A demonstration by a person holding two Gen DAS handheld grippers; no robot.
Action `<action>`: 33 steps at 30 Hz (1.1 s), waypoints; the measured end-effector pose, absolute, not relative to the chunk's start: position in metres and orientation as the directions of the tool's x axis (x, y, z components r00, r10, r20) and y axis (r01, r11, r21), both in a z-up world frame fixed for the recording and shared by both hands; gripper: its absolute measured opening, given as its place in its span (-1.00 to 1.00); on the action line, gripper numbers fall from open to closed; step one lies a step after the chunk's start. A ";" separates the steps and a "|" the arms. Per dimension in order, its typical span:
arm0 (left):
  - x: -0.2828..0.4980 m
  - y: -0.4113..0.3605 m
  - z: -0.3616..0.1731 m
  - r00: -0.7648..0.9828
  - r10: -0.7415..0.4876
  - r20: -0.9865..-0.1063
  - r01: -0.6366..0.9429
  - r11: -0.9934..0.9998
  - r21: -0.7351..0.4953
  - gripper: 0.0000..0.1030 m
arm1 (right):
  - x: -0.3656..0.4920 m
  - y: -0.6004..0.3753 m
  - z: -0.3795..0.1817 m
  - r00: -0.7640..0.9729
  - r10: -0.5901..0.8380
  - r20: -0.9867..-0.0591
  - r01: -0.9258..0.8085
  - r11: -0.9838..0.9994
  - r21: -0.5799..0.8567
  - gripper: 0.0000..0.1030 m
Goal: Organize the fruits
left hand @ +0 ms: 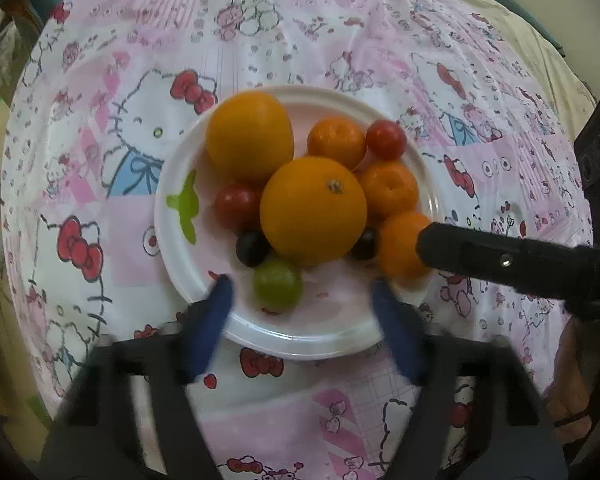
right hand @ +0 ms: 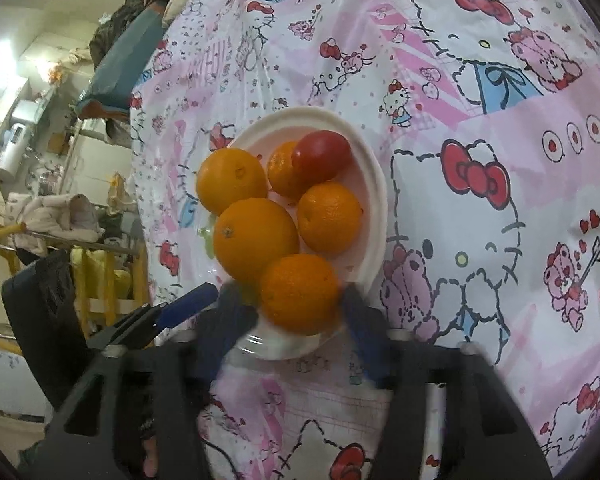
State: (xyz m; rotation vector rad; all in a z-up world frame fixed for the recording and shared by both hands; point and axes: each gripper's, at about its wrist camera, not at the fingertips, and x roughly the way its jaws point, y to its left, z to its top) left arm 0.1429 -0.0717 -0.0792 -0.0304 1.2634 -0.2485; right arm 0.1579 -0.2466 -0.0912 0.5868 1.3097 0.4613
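Note:
A white plate [left hand: 300,344] on the table holds two big oranges [left hand: 312,208], three mandarins, two red tomatoes [left hand: 238,206], two dark grapes [left hand: 252,248] and a green grape [left hand: 278,285]. My left gripper [left hand: 302,300] stands open over the plate's near rim, its blue fingers [left hand: 220,304] wide on either side of the green grape and clear of it. In the right wrist view the nearest mandarin [right hand: 300,292] lies on the plate [right hand: 376,184] between the blue fingers [right hand: 360,328] of my right gripper [right hand: 296,314]. That gripper is open, its pads close beside the fruit.
A pink and white cartoon-cat tablecloth [left hand: 340,40] covers the table. The right gripper's black body [left hand: 500,260] reaches in from the right over the plate's edge, with a hand [left hand: 572,400] behind it. Room clutter, with a clothes rack [right hand: 60,220], lies beyond the table's left edge.

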 end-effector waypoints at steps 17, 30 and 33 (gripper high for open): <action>0.105 -0.033 -0.009 0.523 -0.042 -0.851 0.039 0.999 -0.025 0.50 | 0.122 -0.256 -0.020 0.411 0.518 -0.750 -0.117 0.846 0.520 0.61; 0.055 -0.003 0.012 0.566 -0.078 -0.821 0.021 0.997 -0.080 0.56 | 0.056 -0.252 0.013 0.566 0.395 -0.723 -0.182 0.916 0.358 0.88; 0.041 -0.004 0.013 0.586 -0.068 -0.808 0.025 0.998 -0.066 0.63 | 0.043 -0.248 0.006 0.575 0.375 -0.727 -0.185 0.925 0.330 0.88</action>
